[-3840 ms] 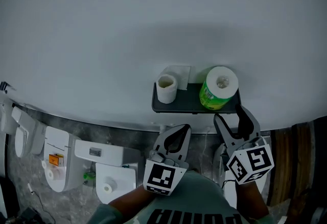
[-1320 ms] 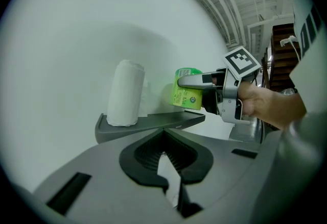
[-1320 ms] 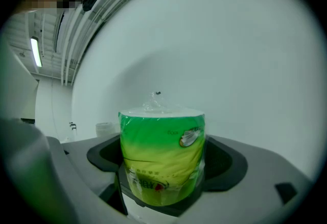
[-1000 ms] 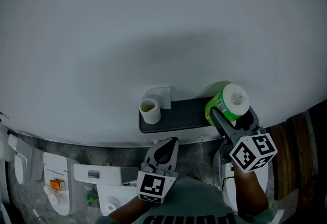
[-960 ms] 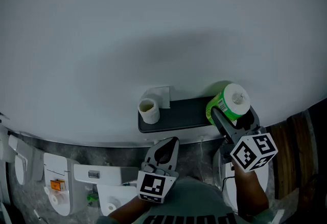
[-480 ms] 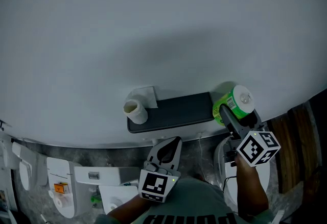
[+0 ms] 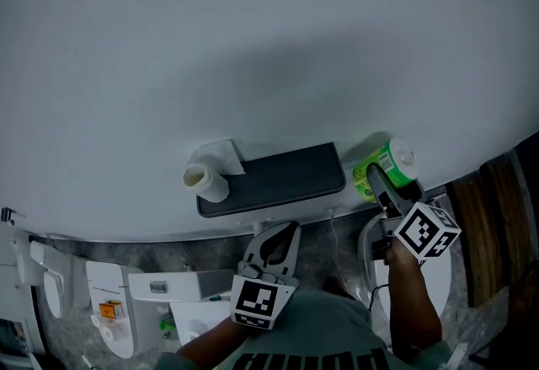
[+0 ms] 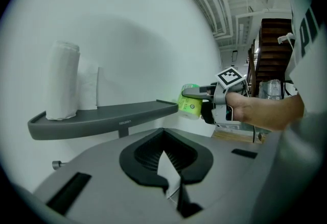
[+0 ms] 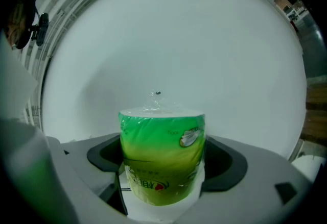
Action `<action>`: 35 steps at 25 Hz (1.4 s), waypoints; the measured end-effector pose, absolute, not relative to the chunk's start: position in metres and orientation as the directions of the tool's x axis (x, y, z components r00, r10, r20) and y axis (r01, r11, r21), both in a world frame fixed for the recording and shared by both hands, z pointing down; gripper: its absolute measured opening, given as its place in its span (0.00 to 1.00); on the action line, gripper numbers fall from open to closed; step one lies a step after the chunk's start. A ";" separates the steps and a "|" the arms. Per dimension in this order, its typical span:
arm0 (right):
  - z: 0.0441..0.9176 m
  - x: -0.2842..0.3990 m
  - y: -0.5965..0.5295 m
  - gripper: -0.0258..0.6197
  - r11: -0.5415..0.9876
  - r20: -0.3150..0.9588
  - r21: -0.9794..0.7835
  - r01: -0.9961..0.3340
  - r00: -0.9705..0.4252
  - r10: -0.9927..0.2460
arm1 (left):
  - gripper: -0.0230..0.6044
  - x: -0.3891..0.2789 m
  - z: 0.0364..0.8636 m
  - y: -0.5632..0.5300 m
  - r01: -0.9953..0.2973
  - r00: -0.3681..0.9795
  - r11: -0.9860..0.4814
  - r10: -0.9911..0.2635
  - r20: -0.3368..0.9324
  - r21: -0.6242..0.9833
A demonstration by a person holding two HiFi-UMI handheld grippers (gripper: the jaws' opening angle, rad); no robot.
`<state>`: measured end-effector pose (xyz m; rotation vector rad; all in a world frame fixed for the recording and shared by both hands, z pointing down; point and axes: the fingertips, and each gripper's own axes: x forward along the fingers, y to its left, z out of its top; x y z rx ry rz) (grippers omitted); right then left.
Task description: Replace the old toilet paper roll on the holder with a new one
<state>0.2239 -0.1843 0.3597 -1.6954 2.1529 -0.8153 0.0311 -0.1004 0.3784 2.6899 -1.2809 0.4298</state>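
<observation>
My right gripper (image 7: 385, 181) clamped the new roll (image 9: 162, 156), upright, just off the holder shelf's (image 7: 278, 179) right end; the old roll (image 7: 200, 181) stood upright at its left end, nearer my left gripper (image 7: 283, 233), jaws together, empty.

Wrapped roll (image 9: 162, 141) base hidden inside right tongs (image 9: 162, 177) (wrapper print too blurred to read); shelf (image 8: 102, 118) label illegible.

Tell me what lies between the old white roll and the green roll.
Only bare shelf: nothing stands between the old roll and the green roll, which the right gripper holds past the shelf's right end. The head view shows this.
</observation>
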 end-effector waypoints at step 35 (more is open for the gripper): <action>0.442 0.181 -0.207 0.74 0.015 0.065 -0.978 -0.207 -0.375 -0.925 | 0.04 -0.006 0.403 -0.112 -0.834 0.514 -0.551 -0.772 0.375 0.008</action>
